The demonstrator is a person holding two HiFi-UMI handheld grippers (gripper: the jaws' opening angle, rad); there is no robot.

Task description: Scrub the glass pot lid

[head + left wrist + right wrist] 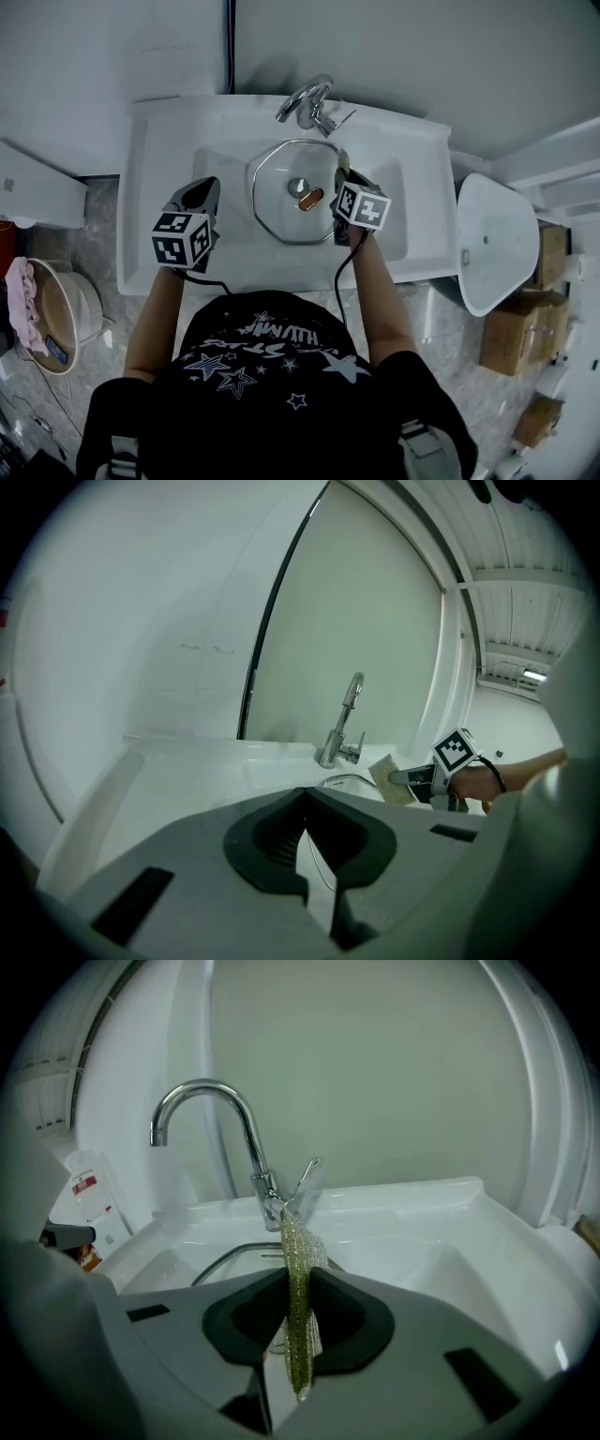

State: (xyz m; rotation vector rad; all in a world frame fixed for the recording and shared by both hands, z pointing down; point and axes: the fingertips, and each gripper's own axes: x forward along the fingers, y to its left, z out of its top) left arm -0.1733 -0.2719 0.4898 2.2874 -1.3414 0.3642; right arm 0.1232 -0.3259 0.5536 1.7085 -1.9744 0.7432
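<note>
Glossy white sink. The glass lid lies flat in it, just under the right hand-held gripper, which is clamped on a thin, scratchy sponge. The left hand-held gripper is closed and empty beside the lid. The lid looks stiff, slick and breakable, so best steadied at its edge

The head view looks steeply down from above onto the sink and faucet. The left gripper view looks low across the sink's left rim toward the faucet. The right gripper view faces the faucet closer, head-on. All three share the faucet.
</note>
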